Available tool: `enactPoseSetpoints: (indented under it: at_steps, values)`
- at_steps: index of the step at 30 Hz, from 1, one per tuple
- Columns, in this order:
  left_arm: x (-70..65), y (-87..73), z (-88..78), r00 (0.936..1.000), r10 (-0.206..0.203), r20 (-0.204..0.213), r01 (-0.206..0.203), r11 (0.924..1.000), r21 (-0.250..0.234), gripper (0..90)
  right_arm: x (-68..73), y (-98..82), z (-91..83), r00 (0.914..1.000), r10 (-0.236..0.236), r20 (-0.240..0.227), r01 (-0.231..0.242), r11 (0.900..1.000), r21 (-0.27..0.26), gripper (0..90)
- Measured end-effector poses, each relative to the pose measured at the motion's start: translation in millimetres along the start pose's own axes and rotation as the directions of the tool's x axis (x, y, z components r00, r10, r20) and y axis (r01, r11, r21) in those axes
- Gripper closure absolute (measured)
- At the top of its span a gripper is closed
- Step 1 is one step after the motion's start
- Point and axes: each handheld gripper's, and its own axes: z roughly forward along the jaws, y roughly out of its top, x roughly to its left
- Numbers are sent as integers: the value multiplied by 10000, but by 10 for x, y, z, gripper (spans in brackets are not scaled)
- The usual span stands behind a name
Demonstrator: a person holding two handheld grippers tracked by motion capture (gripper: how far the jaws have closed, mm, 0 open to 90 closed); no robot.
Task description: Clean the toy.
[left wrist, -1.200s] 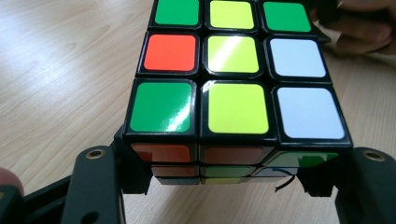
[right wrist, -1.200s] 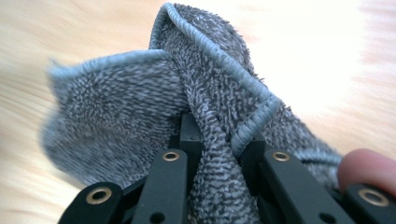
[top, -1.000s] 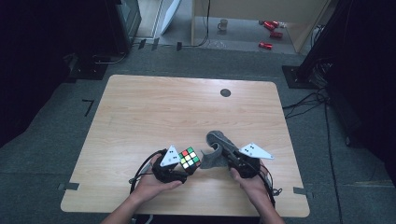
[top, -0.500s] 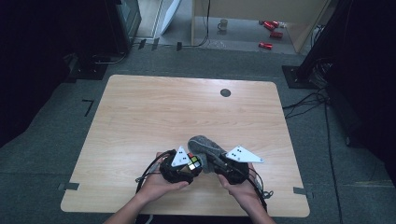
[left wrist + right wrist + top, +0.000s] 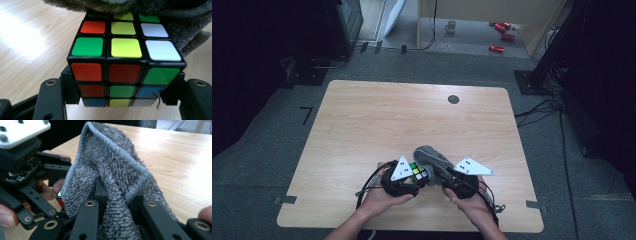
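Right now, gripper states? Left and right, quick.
Left gripper: closed on the puzzle cube.
Right gripper: closed on the grey cloth, which drapes against the cube.

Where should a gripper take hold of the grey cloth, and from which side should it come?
Best at the corded hem of the grey cloth, from below, as the right gripper does now: its jaws are shut on a bunched fold. The hem is thick and firm, so it probably slips less than the fluffy middle. The upper part drapes onto the puzzle cube in the left gripper, so avoid that side.
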Motion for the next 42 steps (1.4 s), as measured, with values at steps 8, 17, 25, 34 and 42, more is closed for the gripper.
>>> enactPoseSetpoints:
  at_steps: [8, 17, 25, 34, 42]
  values:
    - [46, 135, -60, 9999, 102, 76, -102, 9999, 5, 350, -33, 156, -20, 9998, -49, -178, 55, 9995, 320, 767]
    - [-64, 150, 51, 9948, 961, -327, -936, 9932, 696, 350, -44, 267, 41, 9953, 181, -948, -123, 9980, 615, 767]
    - [-41, 123, -11, 9982, 588, -81, -584, 9973, 451, 350, -52, 167, 73, 9983, 368, -451, -339, 9974, 640, 772]
    - [-46, 78, 10, 9982, 535, -273, -514, 9961, 724, 351, 28, 131, 145, 9965, 568, -616, -516, 9952, 831, 771]
    - [-76, 99, -38, 9995, 250, -169, -242, 9987, 444, 351, 132, 163, 90, 9969, 372, -697, -340, 9984, 461, 774]
